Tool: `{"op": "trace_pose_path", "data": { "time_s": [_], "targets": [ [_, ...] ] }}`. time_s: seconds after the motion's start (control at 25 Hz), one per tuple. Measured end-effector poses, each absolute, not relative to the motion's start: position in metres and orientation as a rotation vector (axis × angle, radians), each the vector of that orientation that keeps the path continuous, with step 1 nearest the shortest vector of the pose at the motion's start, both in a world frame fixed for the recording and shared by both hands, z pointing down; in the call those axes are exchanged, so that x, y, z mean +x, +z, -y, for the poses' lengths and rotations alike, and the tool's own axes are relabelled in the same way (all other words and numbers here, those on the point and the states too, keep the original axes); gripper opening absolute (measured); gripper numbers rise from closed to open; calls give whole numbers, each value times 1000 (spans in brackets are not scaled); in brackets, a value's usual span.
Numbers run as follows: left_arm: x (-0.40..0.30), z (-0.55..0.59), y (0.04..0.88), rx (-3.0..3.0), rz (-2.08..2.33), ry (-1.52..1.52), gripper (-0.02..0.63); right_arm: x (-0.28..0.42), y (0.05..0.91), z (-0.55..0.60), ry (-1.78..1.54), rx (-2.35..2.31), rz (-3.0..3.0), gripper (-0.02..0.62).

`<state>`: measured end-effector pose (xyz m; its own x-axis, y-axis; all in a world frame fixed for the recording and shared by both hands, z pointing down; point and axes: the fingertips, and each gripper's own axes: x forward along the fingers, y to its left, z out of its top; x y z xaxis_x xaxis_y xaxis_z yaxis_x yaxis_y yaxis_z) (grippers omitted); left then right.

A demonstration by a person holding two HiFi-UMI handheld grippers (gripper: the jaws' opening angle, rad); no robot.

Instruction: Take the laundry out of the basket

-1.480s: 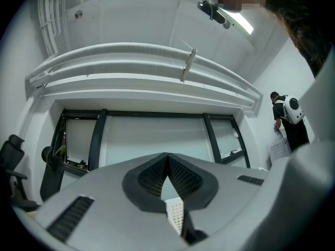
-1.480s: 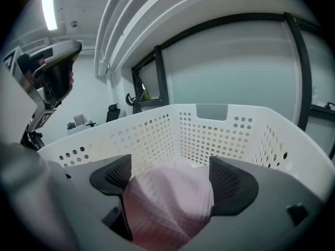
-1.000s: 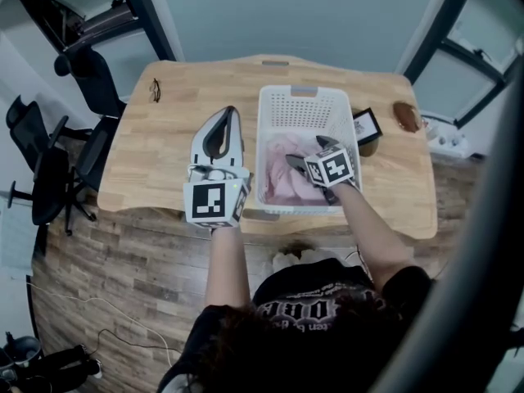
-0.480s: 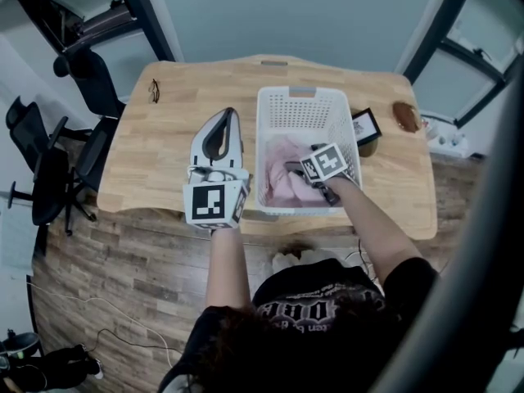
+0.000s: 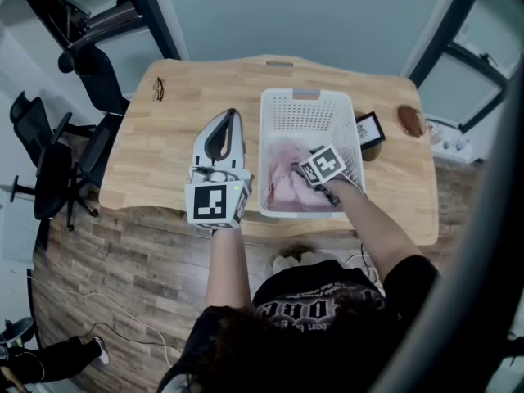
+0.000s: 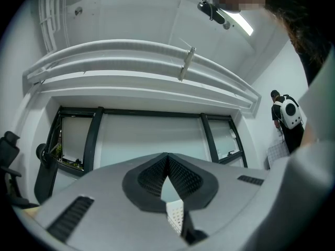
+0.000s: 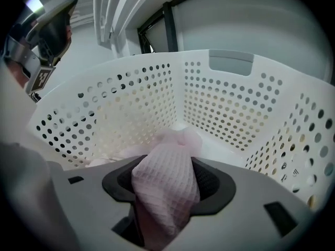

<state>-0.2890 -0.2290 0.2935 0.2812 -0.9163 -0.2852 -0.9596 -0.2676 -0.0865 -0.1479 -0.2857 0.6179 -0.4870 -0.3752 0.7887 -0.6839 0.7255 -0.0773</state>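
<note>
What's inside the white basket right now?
A pink waffle-weave cloth lies in the white basket, a fold in the closing jaws of the right hand-held gripper. Anything beneath the cloth is covered.

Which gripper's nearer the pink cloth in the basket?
Right. The right gripper is inside the basket, jaws closing on the pink cloth; the left gripper hangs outside it, over the table, shut and empty.

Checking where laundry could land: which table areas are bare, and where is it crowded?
Widest bare patch: table left of the basket, from the glasses to the near edge; the left gripper hangs over its basket side. Smaller patch at the basket's right front. Crowded right rear: black frame, brown object.
</note>
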Motion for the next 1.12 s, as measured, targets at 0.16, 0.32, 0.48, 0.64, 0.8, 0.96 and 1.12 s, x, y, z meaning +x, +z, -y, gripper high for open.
{"op": "trace_pose_path", "data": {
  "time_s": [0.16,0.32,0.48,0.64,0.8,0.96,1.12],
  "targets": [
    [-287,231,291,-2322,-1745,240,-3,-155,612,286,365,756,2147,165],
    [-287,231,292,-2313,-1740,239,-3,-159,607,286,309,731,2168,81],
    [-289,229,295,-2301,-1751,241,-3,-161,601,287,304,737,2200,63],
    [-292,226,298,-2298,-1766,241,-3,-161,589,292,340,781,2253,51],
    [-296,223,298,-2292,-1781,237,-3,-161,577,294,367,813,2305,51],
    [-299,220,299,-2291,-1784,230,-3,-161,570,295,383,846,2341,49],
    [-300,220,298,-2291,-1786,226,-3,-159,553,300,380,893,2390,49]
  ]
}}
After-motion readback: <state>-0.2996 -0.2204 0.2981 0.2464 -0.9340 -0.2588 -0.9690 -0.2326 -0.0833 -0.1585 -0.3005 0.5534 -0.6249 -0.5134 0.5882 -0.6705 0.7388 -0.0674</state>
